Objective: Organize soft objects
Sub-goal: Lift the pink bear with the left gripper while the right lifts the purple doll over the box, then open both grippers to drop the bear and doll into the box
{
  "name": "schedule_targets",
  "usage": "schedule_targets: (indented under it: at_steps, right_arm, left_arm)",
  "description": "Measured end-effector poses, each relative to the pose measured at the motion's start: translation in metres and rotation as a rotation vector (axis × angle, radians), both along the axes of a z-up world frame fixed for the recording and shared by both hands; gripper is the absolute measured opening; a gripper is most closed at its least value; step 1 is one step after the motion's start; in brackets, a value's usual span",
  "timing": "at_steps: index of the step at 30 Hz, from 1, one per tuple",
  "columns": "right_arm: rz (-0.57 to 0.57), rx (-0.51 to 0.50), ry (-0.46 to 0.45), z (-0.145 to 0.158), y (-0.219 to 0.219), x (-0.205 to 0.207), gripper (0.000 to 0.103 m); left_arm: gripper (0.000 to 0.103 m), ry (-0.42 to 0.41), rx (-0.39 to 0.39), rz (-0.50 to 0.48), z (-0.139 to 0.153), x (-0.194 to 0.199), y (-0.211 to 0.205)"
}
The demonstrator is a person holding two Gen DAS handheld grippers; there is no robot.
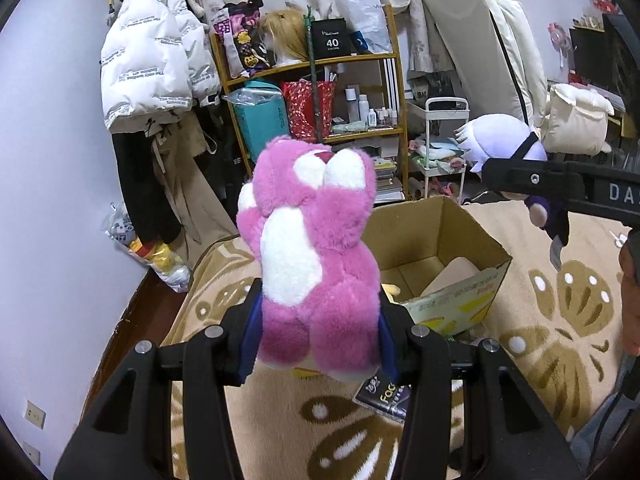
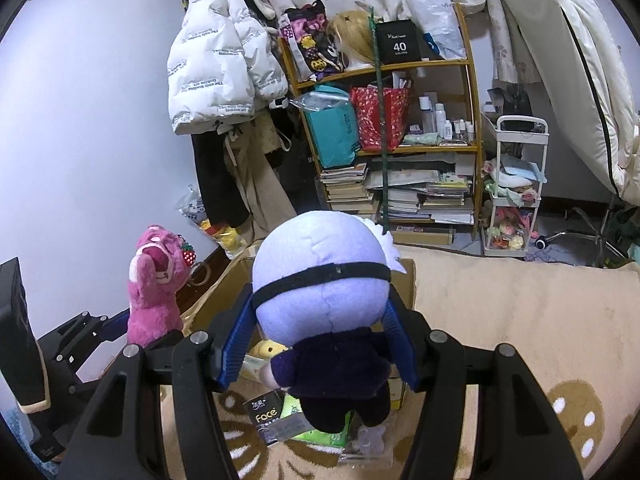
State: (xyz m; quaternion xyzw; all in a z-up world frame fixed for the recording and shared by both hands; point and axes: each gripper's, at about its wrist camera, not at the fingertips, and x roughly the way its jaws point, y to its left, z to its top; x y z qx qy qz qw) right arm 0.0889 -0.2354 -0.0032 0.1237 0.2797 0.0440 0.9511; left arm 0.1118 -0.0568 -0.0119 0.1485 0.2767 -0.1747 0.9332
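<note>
My left gripper is shut on a pink and white plush bear and holds it upright above the rug, just left of an open cardboard box. The bear also shows in the right wrist view. My right gripper is shut on a plush doll with a pale lilac head, a black eye band and a dark purple body. It holds the doll above the box. In the left wrist view the doll hangs at the right, above the box. A yellow plush lies in the box.
A beige rug with brown flower pattern covers the floor. A "Face" packet and a green packet lie on it. A cluttered wooden shelf, hanging coats, a white cart and a mattress stand behind.
</note>
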Motion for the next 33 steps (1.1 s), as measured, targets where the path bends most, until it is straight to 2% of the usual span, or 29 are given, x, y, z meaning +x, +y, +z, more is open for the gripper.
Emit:
schedule_targets:
  at_steps: [7, 12, 20, 23, 26, 29, 33]
  right_arm:
    - [-0.023, 0.001, 0.018, -0.012, -0.008, 0.013, 0.065]
    - [-0.032, -0.008, 0.019, -0.024, -0.011, 0.023, 0.065]
    - [-0.021, 0.022, 0.089, -0.053, -0.014, 0.043, 0.067]
    - [-0.029, 0.005, 0.108, -0.058, -0.013, 0.047, 0.068]
    - [-0.011, 0.028, 0.125, -0.061, -0.015, 0.049, 0.068]
    - [0.005, 0.034, 0.133, -0.062, -0.013, 0.048, 0.07]
    - [0.008, 0.013, 0.117, -0.058, -0.009, 0.045, 0.078]
  left_arm:
    - [0.048, 0.011, 0.027, -0.022, -0.012, 0.018, -0.014]
    - [0.048, 0.037, 0.013, -0.004, -0.022, 0.034, -0.016]
    - [0.048, 0.1, -0.009, -0.002, -0.038, 0.048, -0.014]
    - [0.049, 0.101, 0.0, 0.019, -0.042, 0.049, -0.013]
    - [0.05, 0.128, -0.027, 0.037, -0.044, 0.052, -0.007]
    - [0.052, 0.137, -0.043, 0.053, -0.043, 0.053, -0.003]
    - [0.055, 0.125, -0.047, 0.064, -0.039, 0.05, -0.001]
